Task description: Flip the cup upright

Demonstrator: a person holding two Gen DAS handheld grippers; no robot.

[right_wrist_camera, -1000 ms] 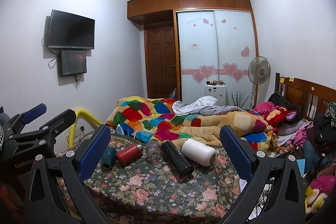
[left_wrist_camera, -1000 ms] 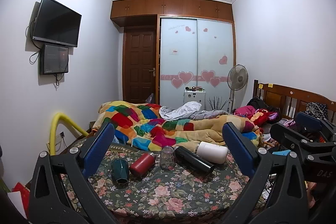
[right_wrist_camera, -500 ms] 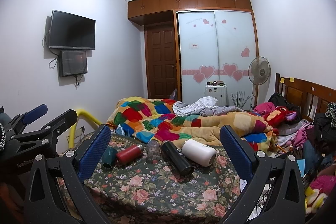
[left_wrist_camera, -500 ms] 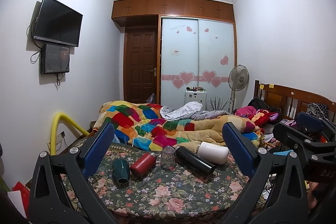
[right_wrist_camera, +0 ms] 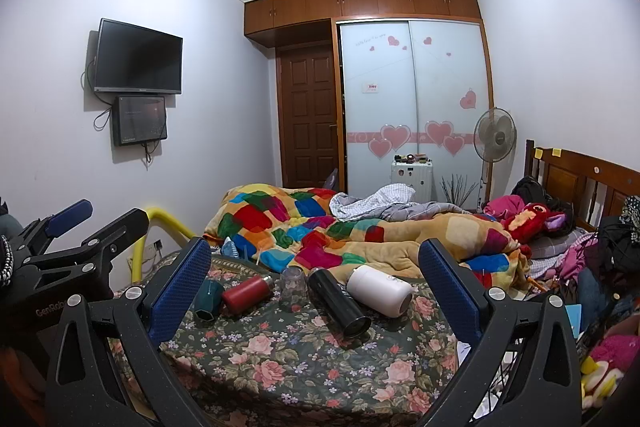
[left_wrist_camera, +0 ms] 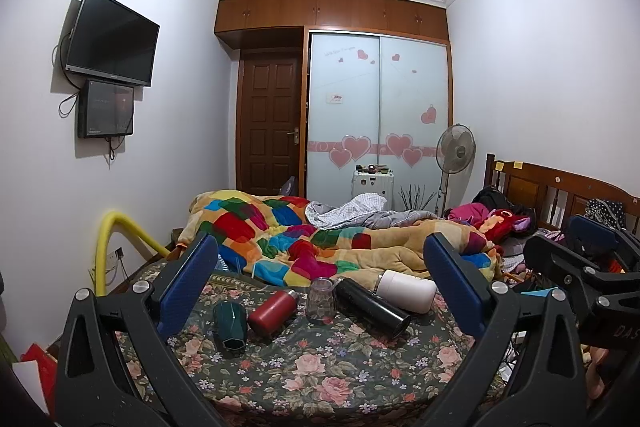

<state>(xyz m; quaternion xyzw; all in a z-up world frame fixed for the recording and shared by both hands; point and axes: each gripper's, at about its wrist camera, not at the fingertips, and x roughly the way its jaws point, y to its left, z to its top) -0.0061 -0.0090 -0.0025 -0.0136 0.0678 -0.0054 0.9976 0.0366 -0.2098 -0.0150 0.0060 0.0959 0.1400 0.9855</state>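
On the floral tablecloth (left_wrist_camera: 320, 379) five vessels lie in a loose row, none yet touched, so the task is judged to be at its approach stage. Leftmost is the dark green cup (left_wrist_camera: 229, 323), tipped on its side with its faceted end toward the camera. Just beside it lies the red flask (left_wrist_camera: 273, 311), then a clear glass cup (left_wrist_camera: 321, 298) that stands on the cloth, seemingly mouth down, though the view is too small to be sure. Next comes the black flask (left_wrist_camera: 372, 307), lying down, and the white flask (left_wrist_camera: 406, 291) lies just beside it.

The left gripper (left_wrist_camera: 320, 291) hovers short of the row with its jaws spread wide and nothing between them. The right gripper (right_wrist_camera: 316, 287) does likewise, wide apart and empty.

Which cup is meant is not certain. The next move likely calls for one gripper to advance, straddle the chosen cup's body, close, then rotate it onto its base without knocking the neighbouring flasks.
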